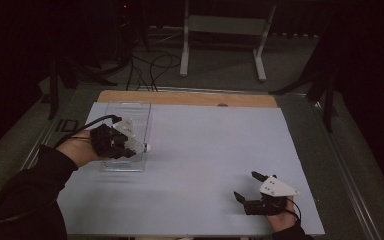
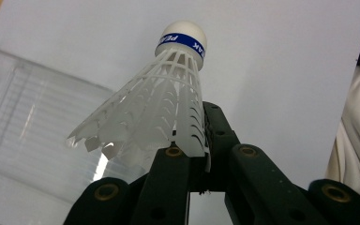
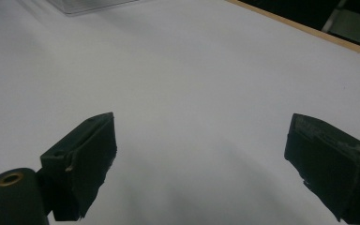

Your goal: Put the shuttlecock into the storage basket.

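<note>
A white plastic shuttlecock [image 2: 154, 108] with a blue band under its round cork is pinched at the skirt by my left gripper [image 2: 192, 154], which is shut on it. In the high view the left gripper [image 1: 127, 145] hovers over a clear plastic box [image 1: 130, 112] at the left of the table, with the shuttlecock's cork [image 1: 148, 148] poking out to the right past the box's edge. My right gripper [image 1: 247, 186] rests low at the front right of the white sheet, jaws wide open with nothing between the fingers [image 3: 86, 159].
A white sheet [image 1: 205, 150] covers the table, with a wooden strip [image 1: 185, 98] at its far edge. Beyond the table stand a white frame stand [image 1: 225, 30] and floor cables [image 1: 150, 70]. A corner of the clear box [image 3: 89, 4] shows far off in the right gripper view.
</note>
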A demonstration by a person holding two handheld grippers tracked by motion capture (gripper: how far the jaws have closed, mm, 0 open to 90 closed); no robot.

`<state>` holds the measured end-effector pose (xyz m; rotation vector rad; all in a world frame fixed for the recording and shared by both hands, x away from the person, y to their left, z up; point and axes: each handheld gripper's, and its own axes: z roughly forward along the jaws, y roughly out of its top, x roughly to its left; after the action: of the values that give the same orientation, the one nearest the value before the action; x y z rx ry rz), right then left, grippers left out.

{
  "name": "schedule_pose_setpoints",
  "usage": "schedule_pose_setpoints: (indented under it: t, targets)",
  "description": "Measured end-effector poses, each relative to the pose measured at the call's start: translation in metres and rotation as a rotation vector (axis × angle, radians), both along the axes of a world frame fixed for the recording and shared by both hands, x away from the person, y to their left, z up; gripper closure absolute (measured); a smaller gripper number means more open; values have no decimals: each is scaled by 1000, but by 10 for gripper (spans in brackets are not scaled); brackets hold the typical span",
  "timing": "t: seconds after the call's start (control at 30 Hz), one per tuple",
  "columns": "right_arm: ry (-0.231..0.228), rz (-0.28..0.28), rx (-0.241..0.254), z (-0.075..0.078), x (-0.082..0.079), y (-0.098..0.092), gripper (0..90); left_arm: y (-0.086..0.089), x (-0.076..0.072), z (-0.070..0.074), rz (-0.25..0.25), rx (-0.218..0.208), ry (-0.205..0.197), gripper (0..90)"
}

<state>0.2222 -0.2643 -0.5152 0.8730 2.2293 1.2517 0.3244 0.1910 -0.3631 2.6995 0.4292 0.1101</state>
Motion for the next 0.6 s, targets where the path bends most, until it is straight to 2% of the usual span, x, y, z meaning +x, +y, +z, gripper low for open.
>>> schedule_pose_setpoints:
  t: [0.27,0.4,0.47,0.6]
  targets:
    - [-3,0,-2,0,0,1,92,23,7,-5,63,8,12,897]
    - [0,1,-3,0,0,1,92,29,12,-11,66,8,27,897]
    - [0,3,-4,0,0,1,92,32,15,-14,49,-3,27,897]
    - [3,1,-3,-1,0,1,93,32,19,-22,59,17,37,897]
